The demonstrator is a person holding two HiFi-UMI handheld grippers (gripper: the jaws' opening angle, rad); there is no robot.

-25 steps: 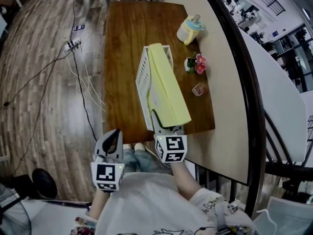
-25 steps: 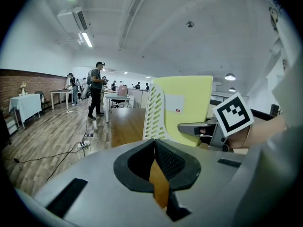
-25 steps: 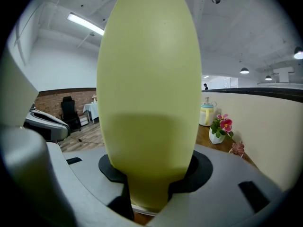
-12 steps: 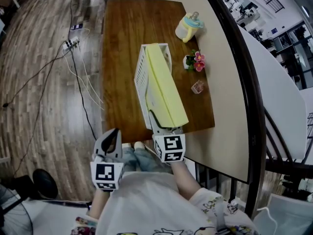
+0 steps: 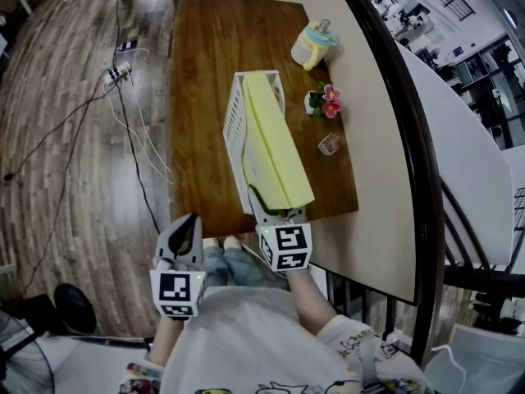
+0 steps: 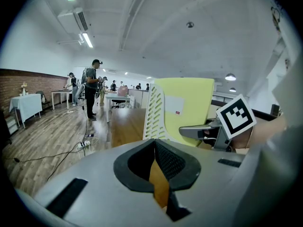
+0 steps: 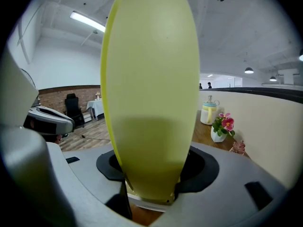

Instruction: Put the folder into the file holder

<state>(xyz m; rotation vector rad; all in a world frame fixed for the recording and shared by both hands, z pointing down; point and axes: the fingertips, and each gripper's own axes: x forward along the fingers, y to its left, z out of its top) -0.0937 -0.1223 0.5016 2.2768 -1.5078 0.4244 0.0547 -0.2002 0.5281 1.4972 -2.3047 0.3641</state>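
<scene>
Brown wooden table [image 5: 205,72] runs up the middle of the head view, plank floor [image 5: 66,162] and loose cables [image 5: 135,134] off to its left, and right at centre stands the white file holder [image 5: 236,121] with the yellow folder [image 5: 275,138] already sitting in it, leaning along its right side. Now the news: the right gripper [image 5: 275,210], at the folder's near end by the table's lower edge, has just been opening its jaws. They stand wide apart, and the folder's end is between them, filling the right gripper view almost edge to edge. The pads look to have come off the cover, so I read this as the release: the folder is delivered and the holder is carrying it, which would leave only backing the gripper away. Down at lower left, off the table, the left gripper [image 5: 187,235] hangs idle with its jaws together and nothing in them. What we can't see: the folder's bottom edge is buried behind the slatted wall, so whether it sits fully down is anyone's guess. From the head view the right pads are covered by the folder itself. To the right of the holder, a baby bottle [image 5: 314,46] and a small flower pot [image 5: 324,103] stand well clear, and just below them a tiny pinkish thing [image 5: 328,144] is too small to name. The person's shirt cuts off the lower frame.
</scene>
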